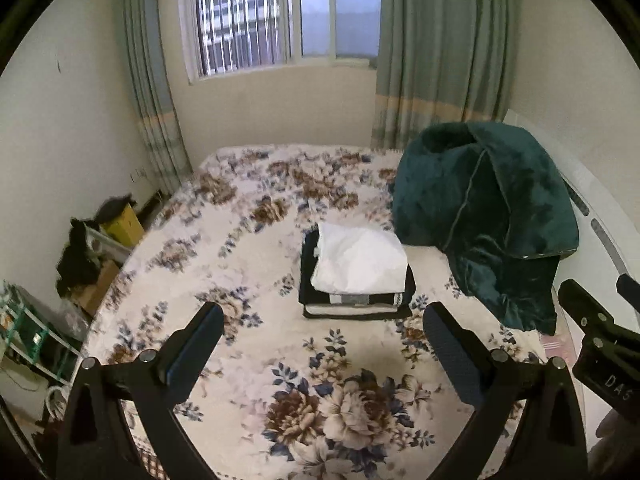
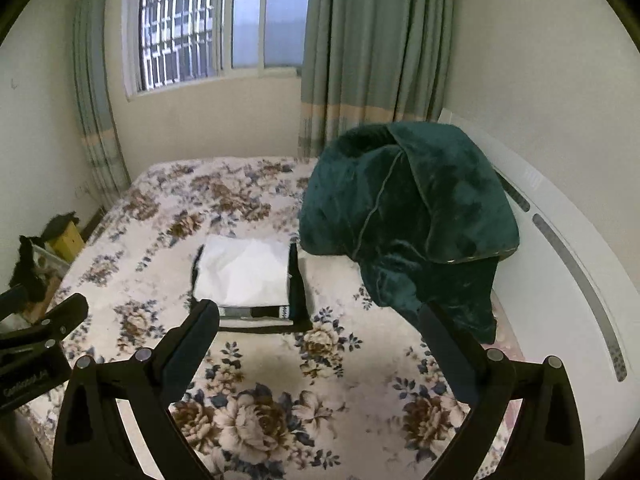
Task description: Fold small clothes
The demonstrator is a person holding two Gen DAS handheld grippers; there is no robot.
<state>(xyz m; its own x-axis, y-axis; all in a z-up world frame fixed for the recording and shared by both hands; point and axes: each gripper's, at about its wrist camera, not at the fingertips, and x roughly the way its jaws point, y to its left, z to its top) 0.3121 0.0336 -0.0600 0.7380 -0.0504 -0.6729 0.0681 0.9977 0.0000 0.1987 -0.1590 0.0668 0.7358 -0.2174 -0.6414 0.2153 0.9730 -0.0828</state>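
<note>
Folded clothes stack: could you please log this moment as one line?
left gripper open, empty | right gripper open, empty | folded stack on bed, white garment on top

Lower garments (image 1: 356,306) hidden under stack.

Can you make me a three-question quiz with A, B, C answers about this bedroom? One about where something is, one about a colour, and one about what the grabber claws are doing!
1. Where is the stack of folded clothes?
A. on the bed
B. on the floor
C. on the windowsill

2. What colour is the big blanket heaped beside the stack?
A. red
B. dark green
C. yellow

3. What are the left gripper and right gripper doing?
A. both open and holding nothing
B. both squeezing a sock
C. one holding the white top

Answers:
1 A, the stack rests on the flowery bed cover.
2 B, the plush heap is deep green in both views.
3 A, each pair of fingers stands wide apart with only bed cover between them.
</note>
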